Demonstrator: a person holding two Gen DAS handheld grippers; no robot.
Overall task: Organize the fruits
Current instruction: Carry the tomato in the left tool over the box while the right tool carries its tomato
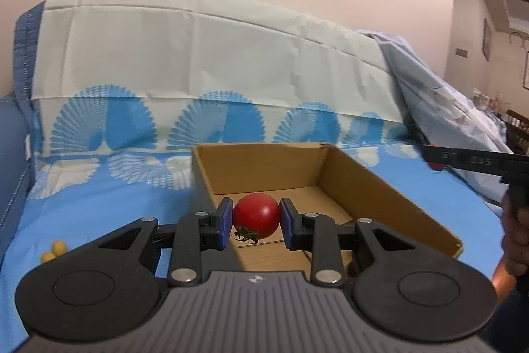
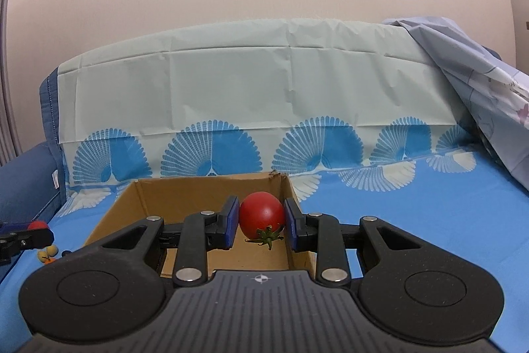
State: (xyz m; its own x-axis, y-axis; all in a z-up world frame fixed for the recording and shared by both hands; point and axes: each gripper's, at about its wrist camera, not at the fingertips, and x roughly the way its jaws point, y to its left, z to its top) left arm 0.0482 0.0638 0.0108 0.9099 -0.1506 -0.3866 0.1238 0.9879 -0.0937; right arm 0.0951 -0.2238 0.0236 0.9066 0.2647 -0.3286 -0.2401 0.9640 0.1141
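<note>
1. My left claw (image 1: 255, 217) is closed on the first tomato (image 1: 261, 209). Both blue pads (image 1: 225, 222) press its sides, and its green calyx points down and toward the camera.
2. In the left wrist view this tomato shows against the inside of the open cardboard box (image 1: 380, 184), near its left wall. I cannot tell whether the fruit touches the box floor.
3. My right claw (image 2: 262, 217) is clamped on the second tomato (image 2: 261, 210), a pad touching each flank, with the calyx hanging at the lower front.
4. In the right wrist view the second tomato sits in front of the box's far right corner. The right finger reaches over the right wall.
5. The box rests on a blue cloth (image 2: 429, 220) printed with fan shapes. The same cloth rises behind it as a pale backdrop.
6. A cluster of small yellow fruits (image 1: 54, 250) lies on the cloth, to the left of the box and well apart from it.
7. My right hand (image 1: 515, 240) is visible at the right edge of the left wrist view, gripping the handle of its tool.
</note>
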